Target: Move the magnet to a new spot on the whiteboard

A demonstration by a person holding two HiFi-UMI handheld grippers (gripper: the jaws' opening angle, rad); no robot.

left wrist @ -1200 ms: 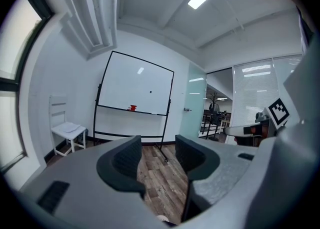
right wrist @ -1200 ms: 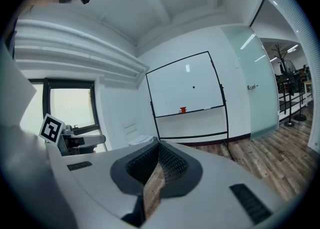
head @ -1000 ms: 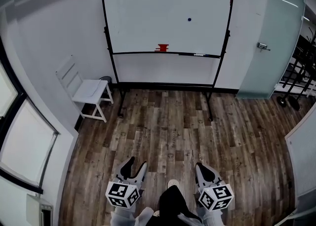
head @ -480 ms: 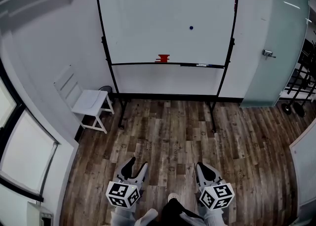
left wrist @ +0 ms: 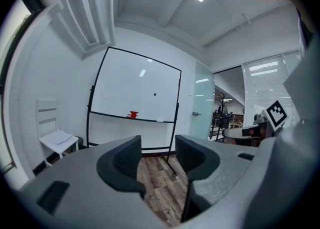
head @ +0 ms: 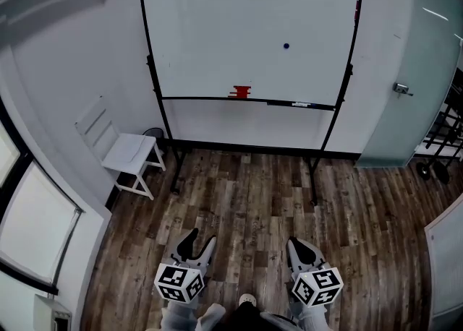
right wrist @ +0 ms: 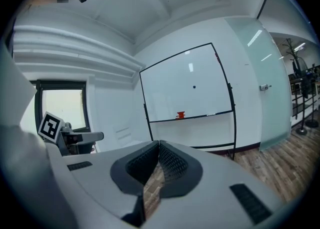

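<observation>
The small dark round magnet (head: pixel 286 45) sits on the upper right part of the black-framed whiteboard (head: pixel 217 26), which stands against the far wall, well apart from both tools. The step in hand looks to be the approach, since nothing has been reached yet.

At the left a white wooden chair (head: pixel 126 150) stands beside the board's stand, out of the walking line. The left tongs (head: pixel 197 241) hang low over the wood-plank floor (head: pixel 246 192), jaws parted with only floor showing between them. On the board's ledge, left of the magnet and lower, rests a small red object (head: pixel 239 92), which should be left alone. The right tongs (head: pixel 302 248) are held low too, their ribbed pads pressed together on nothing.

As the magnet lies towards the right, I judge the right tongs the natural choice, though they must spread before they arrive. The left pair is ready as it stands. Walking straight up, the person should lift the chosen tool level with the magnet and pinch its rim squarely. It is small and may slip. The frosted glass door (head: pixel 405 69) at the right plays no part.
</observation>
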